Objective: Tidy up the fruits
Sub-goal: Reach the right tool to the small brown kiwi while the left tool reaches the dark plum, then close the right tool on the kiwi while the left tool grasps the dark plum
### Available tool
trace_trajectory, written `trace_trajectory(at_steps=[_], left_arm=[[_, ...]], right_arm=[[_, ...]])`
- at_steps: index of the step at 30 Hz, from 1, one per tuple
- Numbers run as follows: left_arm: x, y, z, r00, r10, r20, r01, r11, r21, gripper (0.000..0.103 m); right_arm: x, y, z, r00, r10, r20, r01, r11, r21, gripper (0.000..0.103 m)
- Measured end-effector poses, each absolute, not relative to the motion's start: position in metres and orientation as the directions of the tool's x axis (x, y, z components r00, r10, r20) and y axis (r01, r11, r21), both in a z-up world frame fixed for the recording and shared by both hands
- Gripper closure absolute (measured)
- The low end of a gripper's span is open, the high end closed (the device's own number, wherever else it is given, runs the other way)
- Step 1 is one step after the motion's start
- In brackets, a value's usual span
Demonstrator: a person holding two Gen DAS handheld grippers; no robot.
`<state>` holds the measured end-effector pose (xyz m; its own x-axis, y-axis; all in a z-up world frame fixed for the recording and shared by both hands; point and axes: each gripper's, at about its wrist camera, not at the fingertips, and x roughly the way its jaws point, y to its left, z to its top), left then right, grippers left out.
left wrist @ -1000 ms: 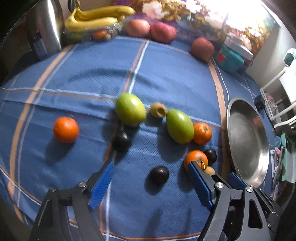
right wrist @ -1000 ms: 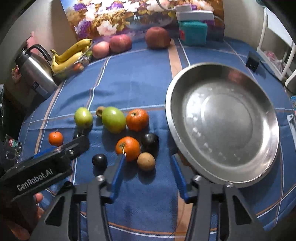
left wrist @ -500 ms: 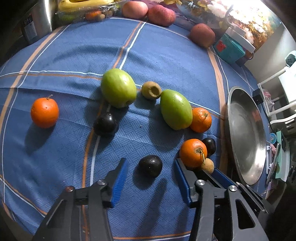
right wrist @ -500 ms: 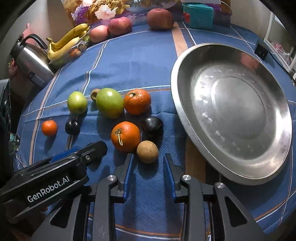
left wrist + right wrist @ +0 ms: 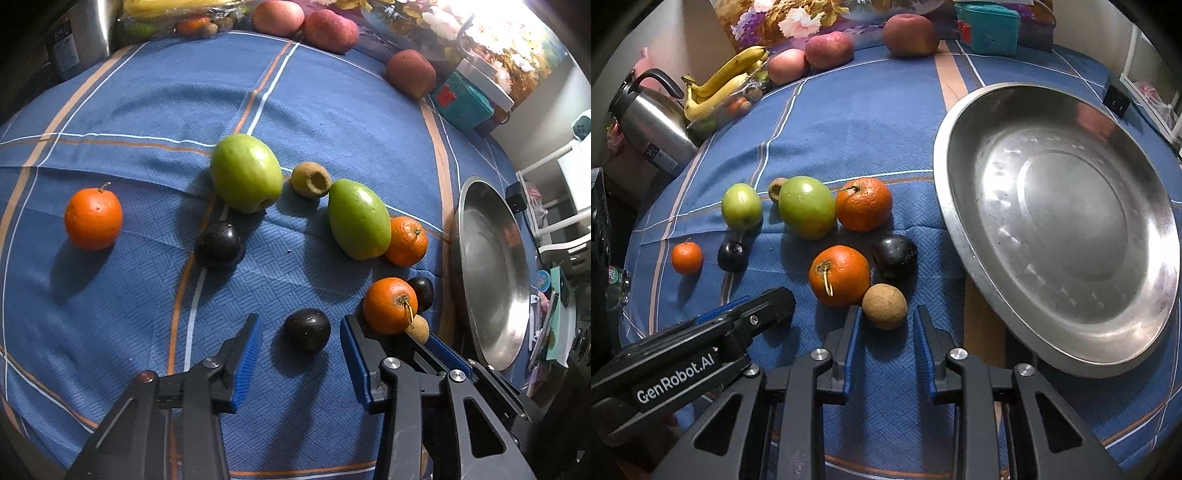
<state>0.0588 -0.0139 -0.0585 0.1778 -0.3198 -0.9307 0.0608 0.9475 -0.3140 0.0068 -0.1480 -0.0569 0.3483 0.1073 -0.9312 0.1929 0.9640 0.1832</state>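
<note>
Several fruits lie on the blue checked tablecloth beside a wide steel pan. A small dark fruit sits on the cloth between the blue pads of my left gripper. Its jaws are closing, with a gap still showing on each side. My right gripper is shut on a small round brown fruit at its fingertips, right beside a stalked orange. Around them lie two green fruits, another orange and a dark fruit.
A lone orange and another dark fruit lie to the left. At the back stand a steel kettle, bananas, red apples and a teal box. The pan's rim is close to my right gripper.
Both pairs of jaws have narrowed. The left pair has come down around the small dark fruit; the right pair has sunk and closed onto the brown fruit.
</note>
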Motion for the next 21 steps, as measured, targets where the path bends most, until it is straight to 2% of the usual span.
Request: trace_trajectory(at_steps=[12, 21], left_arm=[[0.061, -0.012, -0.061, 0.176, -0.312, -0.934, 0.059, 0.95, -0.306, 0.062], [0.059, -0.013, -0.059, 0.169, -0.333, -0.928, 0.068, 0.943, -0.326, 0.075]], right_arm=[[0.003, -0.156, -0.055, 0.358, 0.095, -0.929, 0.218, 0.959, 0.182, 0.078], [0.002, -0.157, -0.054, 0.36, 0.097, -0.928, 0.225, 0.956, 0.187, 0.078]])
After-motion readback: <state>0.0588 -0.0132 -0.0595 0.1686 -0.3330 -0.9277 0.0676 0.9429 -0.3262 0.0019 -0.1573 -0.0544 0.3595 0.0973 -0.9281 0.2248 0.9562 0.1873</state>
